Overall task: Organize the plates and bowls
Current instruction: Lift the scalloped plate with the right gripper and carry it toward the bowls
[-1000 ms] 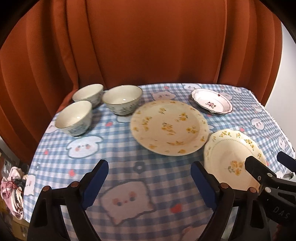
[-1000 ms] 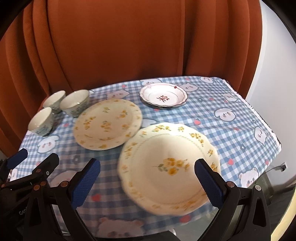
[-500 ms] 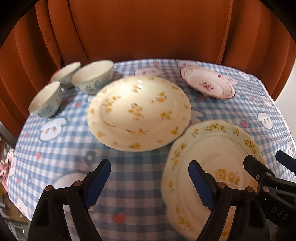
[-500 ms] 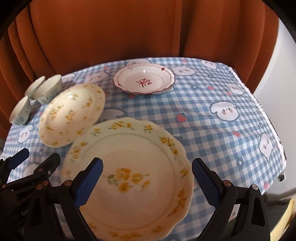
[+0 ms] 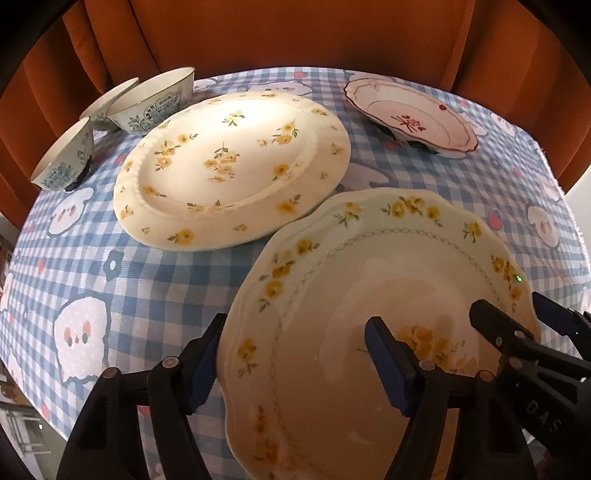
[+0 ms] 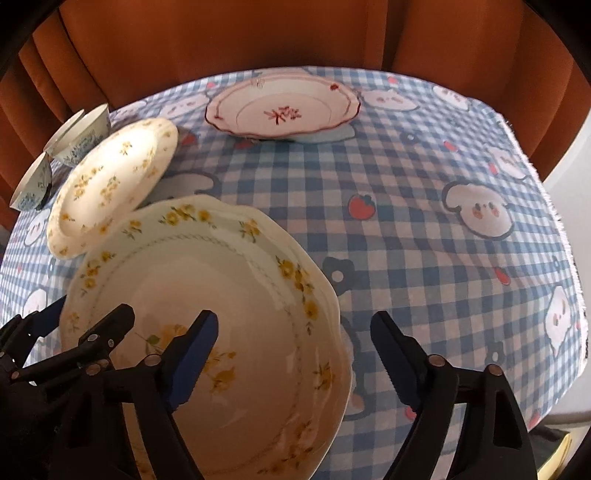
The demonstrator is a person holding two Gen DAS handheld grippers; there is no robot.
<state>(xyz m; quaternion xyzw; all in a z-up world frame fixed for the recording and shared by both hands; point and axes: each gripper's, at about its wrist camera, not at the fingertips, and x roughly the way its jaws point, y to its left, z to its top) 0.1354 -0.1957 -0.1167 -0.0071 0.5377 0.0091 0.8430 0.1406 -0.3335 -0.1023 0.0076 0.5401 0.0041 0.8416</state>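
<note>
A scalloped plate with yellow flowers (image 5: 332, 280) (image 6: 207, 266) lies on the checked cloth at the near edge, slightly overlapping a large round flowered plate (image 5: 229, 166) (image 6: 110, 184). My left gripper (image 5: 295, 325) straddles the scalloped plate's left rim, one finger outside it and one over the well; its jaws are closing. My right gripper (image 6: 295, 317) straddles the right rim the same way, jaws also closing. Neither pair of pads pinches the plate. Each gripper shows in the other's view: the right gripper (image 5: 511, 304) and the left gripper (image 6: 92, 308).
A red-trimmed plate (image 5: 410, 114) (image 6: 280, 110) sits at the back right. Three blue-patterned bowls (image 5: 155, 103) cluster at the back left. An orange curtain (image 5: 295, 33) hangs behind the table. The blue checked cloth (image 6: 443, 229) ends at a frayed edge on the right.
Both grippers came forward and down onto the scalloped plate, which now fills the near view. Both pairs of jaws have narrowed and now straddle its opposite rims.
</note>
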